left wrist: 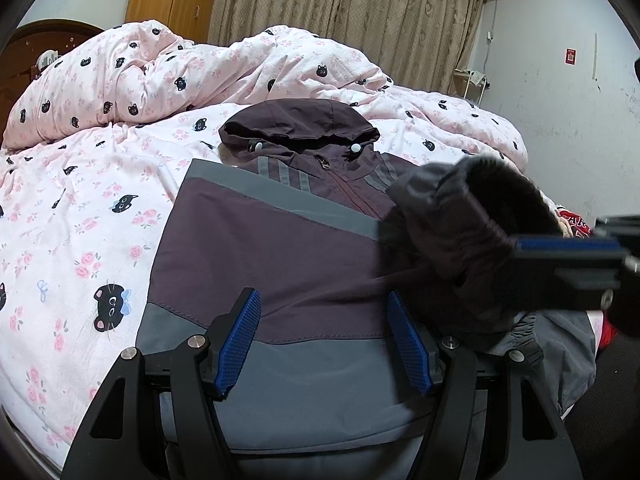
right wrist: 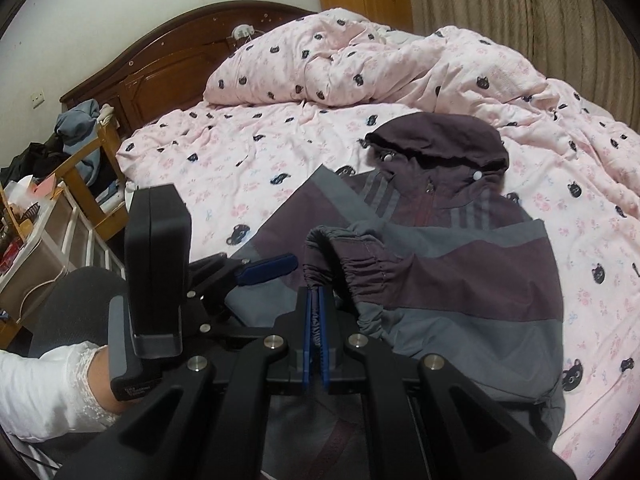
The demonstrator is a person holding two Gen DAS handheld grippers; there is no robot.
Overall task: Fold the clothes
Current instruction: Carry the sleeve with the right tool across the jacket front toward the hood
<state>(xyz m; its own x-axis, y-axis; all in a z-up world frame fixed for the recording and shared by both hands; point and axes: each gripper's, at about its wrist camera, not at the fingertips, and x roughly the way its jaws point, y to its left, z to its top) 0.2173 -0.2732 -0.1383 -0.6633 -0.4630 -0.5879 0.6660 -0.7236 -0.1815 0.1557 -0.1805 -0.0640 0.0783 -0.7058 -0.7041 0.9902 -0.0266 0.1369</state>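
A maroon and grey hooded jacket (left wrist: 272, 248) lies front up on the pink cat-print bed sheet (left wrist: 80, 208), with its hood (left wrist: 300, 120) towards the far side. One sleeve is folded across the chest. My left gripper (left wrist: 322, 296) stands open over the jacket's lower part, nothing between its blue pads. My right gripper (right wrist: 315, 292) is shut on the elastic cuff (right wrist: 352, 268) of the other sleeve, which it holds lifted above the jacket (right wrist: 480, 280). In the left wrist view that raised cuff (left wrist: 472, 208) and the right gripper (left wrist: 520, 248) come in from the right, blurred. The left gripper (right wrist: 280, 268) shows beside the right one.
A bunched pink quilt (right wrist: 320, 68) lies at the head of the bed against a dark wooden headboard (right wrist: 160, 64). A cluttered wooden rack and a white shelf (right wrist: 52, 216) stand left of the bed. A red cloth (left wrist: 576, 220) lies at the jacket's right. A white lace sleeve (right wrist: 60, 384) is at lower left.
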